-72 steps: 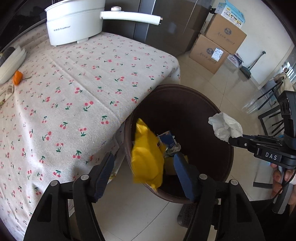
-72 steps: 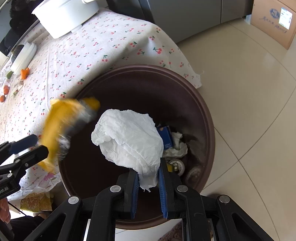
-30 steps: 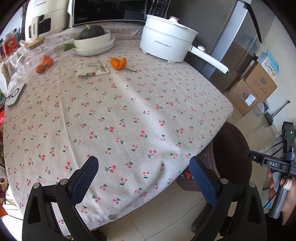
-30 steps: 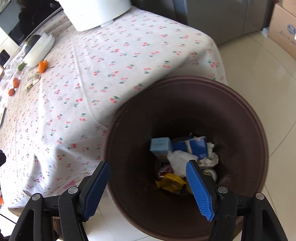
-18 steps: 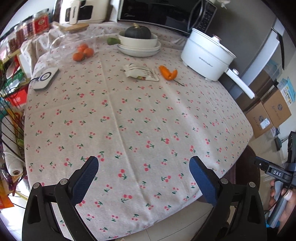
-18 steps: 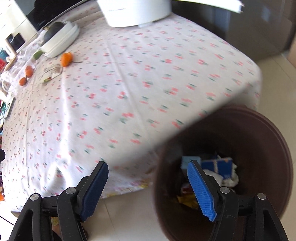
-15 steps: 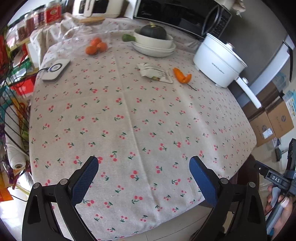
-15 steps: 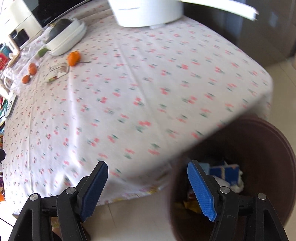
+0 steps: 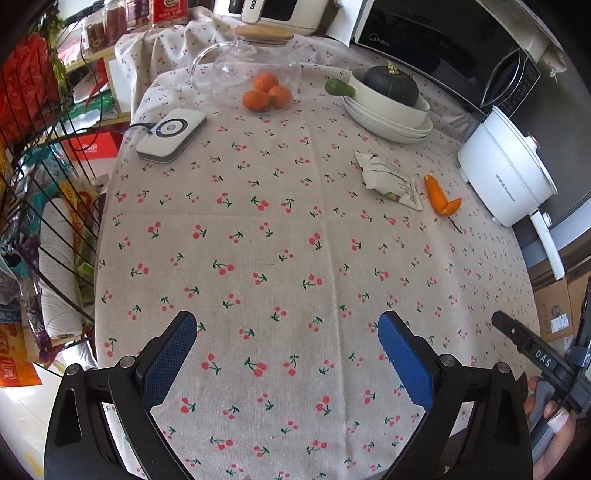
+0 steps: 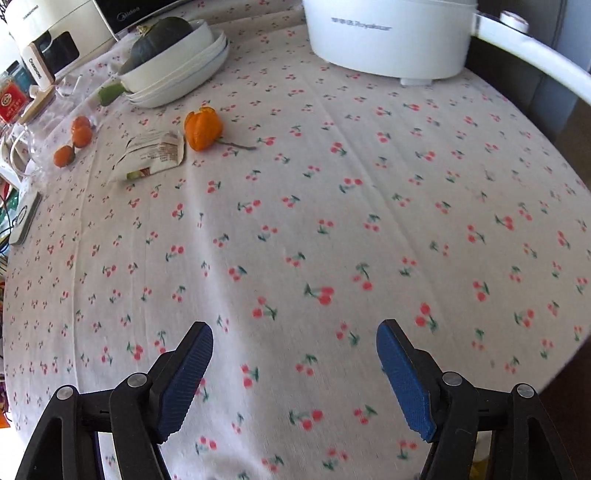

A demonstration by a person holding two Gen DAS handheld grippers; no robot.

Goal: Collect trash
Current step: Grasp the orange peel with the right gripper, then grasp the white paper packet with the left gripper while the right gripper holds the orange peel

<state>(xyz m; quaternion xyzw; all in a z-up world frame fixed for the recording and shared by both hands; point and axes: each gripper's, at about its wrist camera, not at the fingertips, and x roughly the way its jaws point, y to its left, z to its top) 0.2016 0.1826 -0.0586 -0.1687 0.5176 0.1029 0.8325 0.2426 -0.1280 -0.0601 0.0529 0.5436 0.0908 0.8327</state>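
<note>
A crumpled white wrapper lies on the cherry-print tablecloth toward the far side. Right beside it sits a piece of orange peel with a thin stem. My left gripper hangs open over the near part of the cloth, nothing between its blue pads. My right gripper is open too and empty, above bare cloth well short of the peel. A person's hand holds the right gripper's handle at the lower right of the left wrist view.
A white electric pot with a long handle stands near the peel. Stacked white bowls with a dark squash, tangerines, a glass jug and a white charger pad line the far side. A wire rack stands left.
The yellow bag and white tissue left the grippers and went into the brown bin. Both grippers then swung from the bin over the table; the bin has left both views.
</note>
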